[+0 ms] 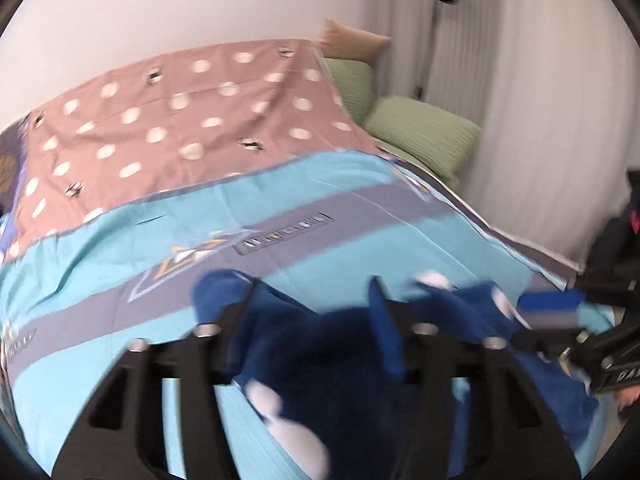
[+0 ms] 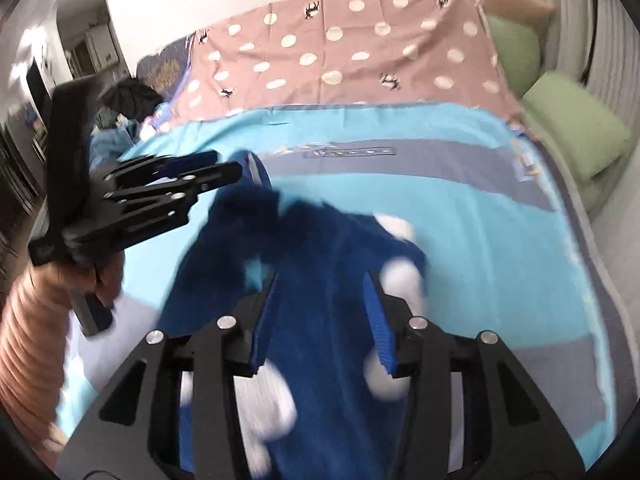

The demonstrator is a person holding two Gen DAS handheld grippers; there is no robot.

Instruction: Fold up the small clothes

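Note:
A small dark blue garment with white patches [image 2: 320, 264] lies bunched on the light blue bed cover [image 2: 480, 240]; it also shows in the left wrist view [image 1: 320, 340]. My right gripper [image 2: 320, 280] hangs over it with its jaws apart and the cloth lying between and below them. My left gripper [image 1: 312, 288] is open over the same cloth, and its fingers [image 2: 224, 170] show at the garment's far left edge. The right gripper's blue-padded fingers [image 1: 548, 304] enter the left wrist view from the right. The frames are blurred by motion.
A pink polka-dot sheet [image 2: 360, 48] covers the far half of the bed. Green pillows [image 2: 572, 128] and a tan one [image 2: 516, 4] lie along the right, beside a white curtain [image 1: 520, 80]. Dark clothes [image 2: 128, 96] are piled at the bed's far left.

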